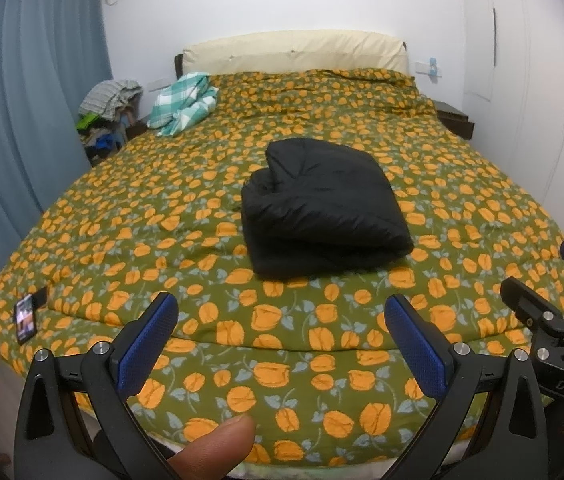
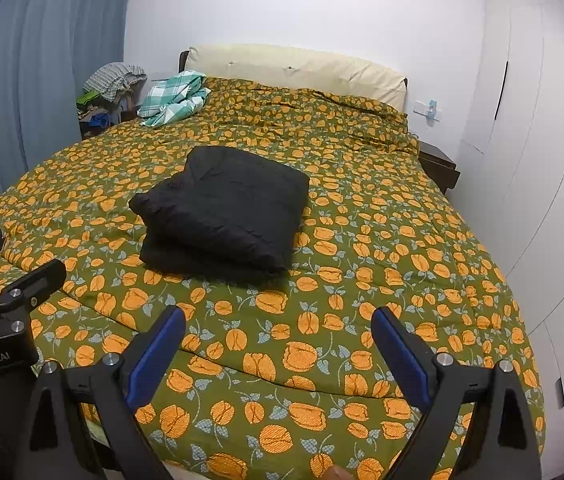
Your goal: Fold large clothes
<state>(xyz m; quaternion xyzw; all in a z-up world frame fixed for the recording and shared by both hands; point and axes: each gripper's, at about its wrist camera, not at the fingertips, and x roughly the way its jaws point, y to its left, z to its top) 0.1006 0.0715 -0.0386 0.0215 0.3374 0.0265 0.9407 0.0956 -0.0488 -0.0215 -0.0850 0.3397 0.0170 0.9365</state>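
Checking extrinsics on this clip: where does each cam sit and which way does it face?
Left wrist: on the left tool, at the foot of the bed, facing the headboard; its open fingers and a thumb show, right tool at right edge.
Right wrist: on the right tool, same heading, slightly rightward; open fingers show, left tool at left edge.
Shared: folded black garment, plaid cloth, phone.

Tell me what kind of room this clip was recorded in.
A bedroom, most likely: a large bed under a green quilt with orange flowers, a cream padded headboard against the wall, and a folded black padded garment lying on the quilt.
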